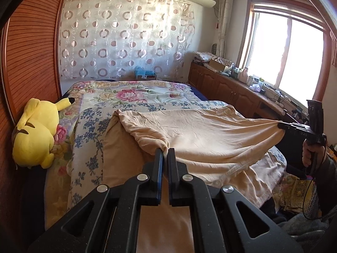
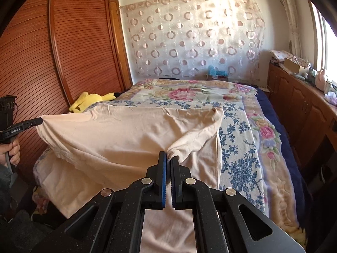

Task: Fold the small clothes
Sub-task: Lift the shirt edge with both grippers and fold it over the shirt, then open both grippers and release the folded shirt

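A cream garment [image 1: 210, 132] lies on the near end of the bed, its near edge lifted and stretched between both grippers; it also shows in the right wrist view [image 2: 118, 139]. My left gripper [image 1: 165, 150] is shut on one corner of it. My right gripper [image 2: 168, 155] is shut on the other corner, and shows from the side in the left wrist view [image 1: 281, 124]. The left gripper shows at the left of the right wrist view [image 2: 40, 121]. The garment's lower part hangs over the bed's near edge.
The bed carries a floral blanket [image 1: 134, 97] and a blue-flowered sheet [image 2: 238, 147]. A yellow plush toy [image 1: 35, 132] lies at the bed's left by a wooden wardrobe [image 2: 69, 48]. A cluttered wooden cabinet [image 1: 227, 82] runs under the window on the right.
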{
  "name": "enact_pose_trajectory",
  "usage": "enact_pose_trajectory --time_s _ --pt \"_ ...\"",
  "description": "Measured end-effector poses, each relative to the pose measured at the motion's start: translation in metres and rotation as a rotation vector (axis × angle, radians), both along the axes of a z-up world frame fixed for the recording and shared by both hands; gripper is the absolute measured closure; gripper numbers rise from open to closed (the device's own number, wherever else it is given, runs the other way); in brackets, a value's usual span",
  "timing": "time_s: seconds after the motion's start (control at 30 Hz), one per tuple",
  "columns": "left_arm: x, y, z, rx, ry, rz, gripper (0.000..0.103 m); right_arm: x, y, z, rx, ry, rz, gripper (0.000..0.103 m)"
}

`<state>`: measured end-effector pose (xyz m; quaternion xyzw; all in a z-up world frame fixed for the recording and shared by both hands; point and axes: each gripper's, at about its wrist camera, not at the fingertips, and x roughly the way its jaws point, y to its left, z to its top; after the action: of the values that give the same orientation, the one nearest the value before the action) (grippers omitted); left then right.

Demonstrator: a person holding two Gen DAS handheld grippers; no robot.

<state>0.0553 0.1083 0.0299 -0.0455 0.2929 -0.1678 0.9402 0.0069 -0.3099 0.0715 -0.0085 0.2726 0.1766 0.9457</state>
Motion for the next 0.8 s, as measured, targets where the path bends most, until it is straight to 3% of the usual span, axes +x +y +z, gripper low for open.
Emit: enact_pose_trajectory --time_s 0.23,0.47,0.63,0.8 --pt "-0.035 0.02 -0.006 -0.005 0.031 0.041 0.098 -0.033 -0.002 0.002 -0.023 0.013 0.047 0.1" --pt "-0.026 0.026 -0.073 0.039 0.205 0.09 0.098 -0.027 0.0 -0.053 -0.068 0.172 0.043 0.1" --pt "-0.027 0.022 -0.088 0.057 0.242 0.084 0.098 -0.019 0.001 -0.073 -0.099 0.22 0.029 0.1" --pt "-0.033 0.019 -0.085 0.109 0.233 0.092 0.078 -0.025 0.002 -0.067 -0.111 0.205 0.012 0.091"
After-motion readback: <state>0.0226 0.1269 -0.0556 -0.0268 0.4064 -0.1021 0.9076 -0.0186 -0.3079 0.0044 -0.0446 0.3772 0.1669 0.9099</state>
